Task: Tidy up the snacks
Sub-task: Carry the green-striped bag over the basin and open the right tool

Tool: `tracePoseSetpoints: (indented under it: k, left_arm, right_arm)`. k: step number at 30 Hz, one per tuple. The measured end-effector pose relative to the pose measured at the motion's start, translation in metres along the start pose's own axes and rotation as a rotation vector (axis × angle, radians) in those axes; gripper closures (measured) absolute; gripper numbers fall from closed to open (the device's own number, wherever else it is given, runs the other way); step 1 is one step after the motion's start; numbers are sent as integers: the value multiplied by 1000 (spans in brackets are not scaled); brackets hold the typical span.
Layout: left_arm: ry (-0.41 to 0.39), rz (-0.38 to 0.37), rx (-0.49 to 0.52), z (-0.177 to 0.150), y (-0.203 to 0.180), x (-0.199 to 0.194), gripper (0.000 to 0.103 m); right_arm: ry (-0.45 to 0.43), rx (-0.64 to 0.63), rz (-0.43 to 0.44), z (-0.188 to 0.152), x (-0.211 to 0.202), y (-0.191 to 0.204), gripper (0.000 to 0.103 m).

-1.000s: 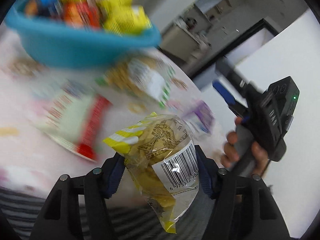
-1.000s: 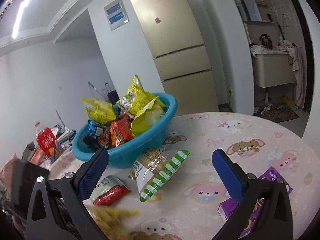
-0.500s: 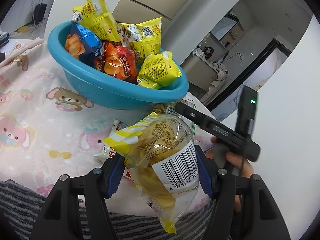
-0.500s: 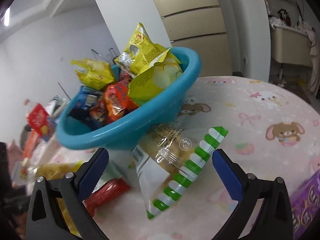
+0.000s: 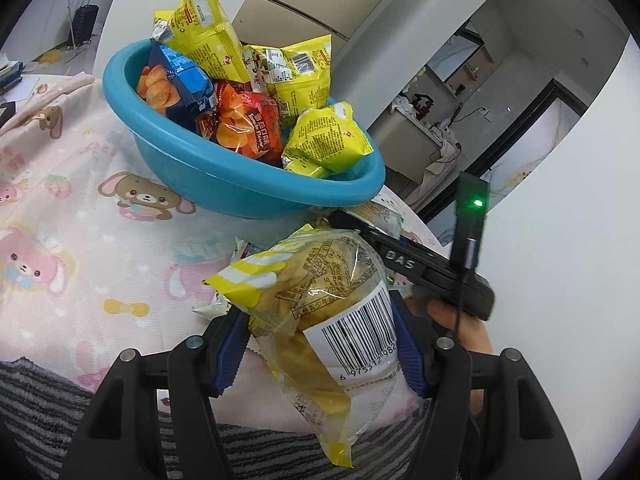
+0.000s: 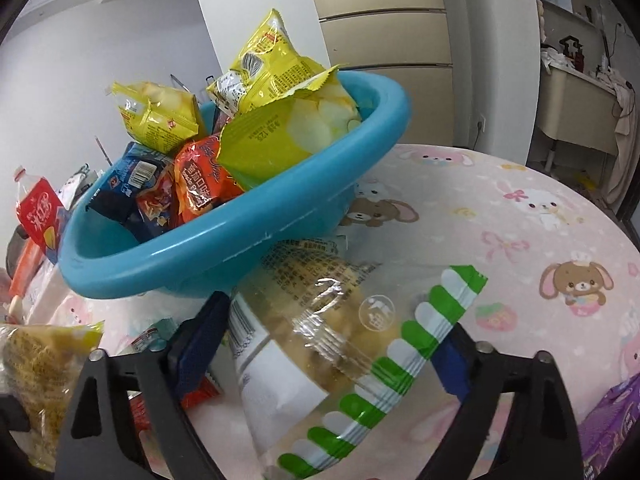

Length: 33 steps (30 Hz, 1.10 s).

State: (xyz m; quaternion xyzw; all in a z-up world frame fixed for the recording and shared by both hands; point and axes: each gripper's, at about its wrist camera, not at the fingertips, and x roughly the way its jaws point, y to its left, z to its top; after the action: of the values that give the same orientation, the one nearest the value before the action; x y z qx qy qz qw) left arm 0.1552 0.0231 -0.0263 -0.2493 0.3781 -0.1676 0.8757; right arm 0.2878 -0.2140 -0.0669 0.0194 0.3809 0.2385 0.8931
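My right tool (image 6: 328,344) has moved in around the clear green-striped snack bag (image 6: 340,340) beside the blue plastic bowl (image 6: 224,240), fingers wide. My left tool (image 5: 320,344) squeezes the clear yellow-striped snack bag (image 5: 320,296) above the counter (image 5: 80,240).

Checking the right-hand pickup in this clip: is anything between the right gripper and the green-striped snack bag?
Nothing visible does. The right gripper is open, with the green-striped bag already lying between its blue pads on the table. The blue basin sits just behind the bag, its rim overhanging the bag's far end.
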Motion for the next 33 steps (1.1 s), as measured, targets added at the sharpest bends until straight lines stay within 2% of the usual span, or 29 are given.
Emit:
tracePoseSetpoints:
  k: [3,8,14,21,25,28,33]
  left_arm:
    - [-9,6,2,1,1,-3,36]
    - [-42,12,14,2,-1,-13,36]
    - [-86,11,25,3,-2,-26,36]
    - [-175,13,30,10,-6,-54,36]
    - [-248,29,44,22,-15,-83,36]
    - [-287,64,104,39,-33,-108,36]
    - [-426,126,210,72,-71,-152,36]
  right_arm:
    - [-1,-1,-30,-3,-12,-3,26]
    - [6,21,-82,-5,-33,-18,28]
    - [-80,-6,-119,-10,-79,-25,28]
    - [-276,-22,-61,-1,-135,-17,28]
    - [-395,-37,51,14,-169,5,28]
    - [-478,-95,87,32,-197,30,28]
    - [-586,-154,134,65,-228,69,28]
